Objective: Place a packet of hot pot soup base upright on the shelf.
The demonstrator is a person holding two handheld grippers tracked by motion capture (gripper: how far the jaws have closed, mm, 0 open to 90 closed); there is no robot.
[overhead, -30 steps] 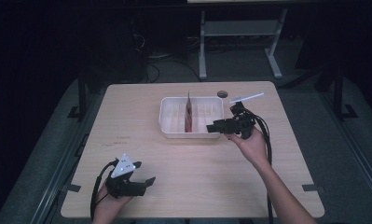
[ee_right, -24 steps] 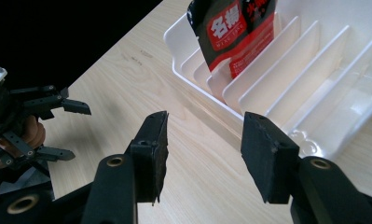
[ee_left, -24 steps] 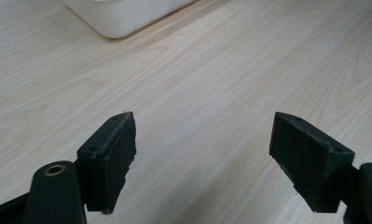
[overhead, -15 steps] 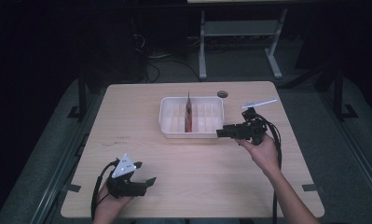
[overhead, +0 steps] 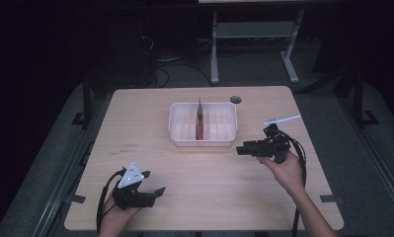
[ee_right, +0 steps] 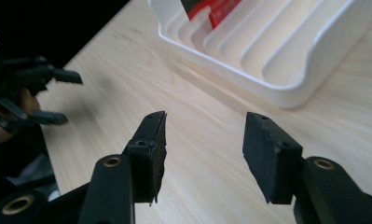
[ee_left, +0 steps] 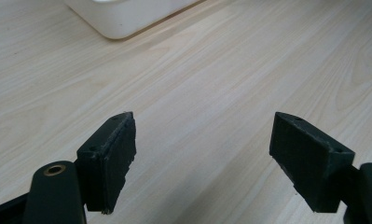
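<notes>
A white slotted rack [overhead: 182,138] sits at the middle back of the wooden table, with a thin red item [overhead: 200,121] standing upright in one slot. My right gripper [overhead: 241,150] hovers just right of the rack's front corner, jaws open and empty, pointing left. In the right gripper view the rack [ee_right: 286,88] and the red item [ee_right: 218,13] lie ahead of the open gripper [ee_right: 204,156]. My left gripper [overhead: 157,194] rests near the table's front left, open and empty. The left gripper view has its gripper [ee_left: 202,158] over bare wood, with the rack's corner [ee_left: 123,21] far ahead.
A small dark hole [overhead: 235,99] marks the table's back edge behind the rack. A white strip [overhead: 281,119] lies on the table to the right of the rack. The other gripper [ee_right: 30,95] appears far off in the right gripper view. A metal stand [overhead: 251,34] is on the floor beyond.
My right gripper has drawn back from over the rack toward the near right and now sits lower beside its front corner. The left gripper has not moved.
</notes>
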